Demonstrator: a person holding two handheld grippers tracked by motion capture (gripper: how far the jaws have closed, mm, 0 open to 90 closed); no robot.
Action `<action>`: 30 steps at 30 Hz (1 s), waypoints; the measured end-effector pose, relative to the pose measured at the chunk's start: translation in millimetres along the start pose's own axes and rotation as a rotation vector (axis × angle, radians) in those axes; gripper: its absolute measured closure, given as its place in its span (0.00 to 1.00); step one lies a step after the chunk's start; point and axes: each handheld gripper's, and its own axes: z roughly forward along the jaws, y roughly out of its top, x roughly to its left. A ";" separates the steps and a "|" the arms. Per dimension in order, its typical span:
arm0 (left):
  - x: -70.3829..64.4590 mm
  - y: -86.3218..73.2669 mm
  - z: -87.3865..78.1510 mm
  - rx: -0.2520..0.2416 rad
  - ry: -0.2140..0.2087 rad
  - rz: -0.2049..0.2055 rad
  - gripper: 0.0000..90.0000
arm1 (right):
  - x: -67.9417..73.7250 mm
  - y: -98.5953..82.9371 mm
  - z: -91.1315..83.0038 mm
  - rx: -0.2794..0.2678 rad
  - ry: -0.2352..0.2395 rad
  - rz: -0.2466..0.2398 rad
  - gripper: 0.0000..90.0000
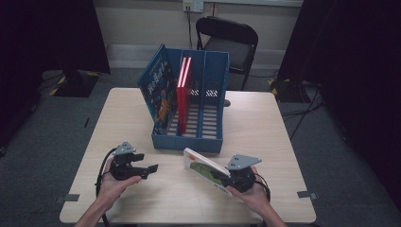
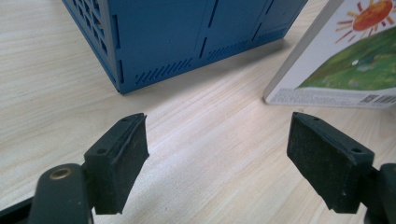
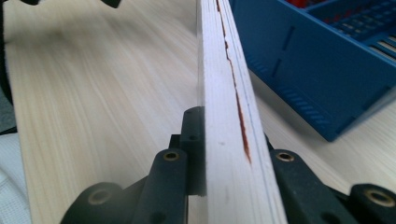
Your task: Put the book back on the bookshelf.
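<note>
High view, blue file rack [image 1: 189,137] beyond picture book [image 1: 205,170]

Black folding chair [image 1: 230,41] sitting behind the table [image 1: 265,123]; wall outlet [image 1: 193,5] showing above it (cables [image 1: 302,111] trailing on grey carpet).

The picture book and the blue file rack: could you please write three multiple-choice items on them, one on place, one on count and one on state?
1. Where is the picture book?
A. In the rack
B. In front of the blue file rack, held by the right tool
C. On the chair

2. How many books stand in the rack?
A. Two
B. Four
C. None

3. How is the left tool?
A. Shut on a book
B. Open, holding nothing
C. Inside the rack

Answers: 1 B, its jaws clamp the book's edge; 2 A, a blue book and a red book; 3 B, bare table shows between its jaws.
</note>
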 end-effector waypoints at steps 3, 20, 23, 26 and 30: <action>0.5 -0.3 0.3 0.001 0.001 -0.005 0.23 | -3.1 -4.3 -6.0 -0.001 -0.023 0.016 0.85; 1.4 -1.3 2.4 0.015 0.007 -0.011 0.24 | -8.3 -18.1 -15.0 -0.022 -0.073 0.066 0.79; 1.5 -1.3 2.5 0.013 0.010 -0.011 0.24 | -10.7 -21.2 -14.9 -0.018 -0.069 0.081 0.80; 1.7 -1.1 2.0 0.018 0.009 -0.012 0.24 | -6.8 -23.5 -11.7 0.000 -0.061 0.061 0.84; 2.3 -1.4 2.2 0.016 0.012 -0.014 0.24 | 0.1 -20.7 -10.0 0.006 -0.075 0.024 0.85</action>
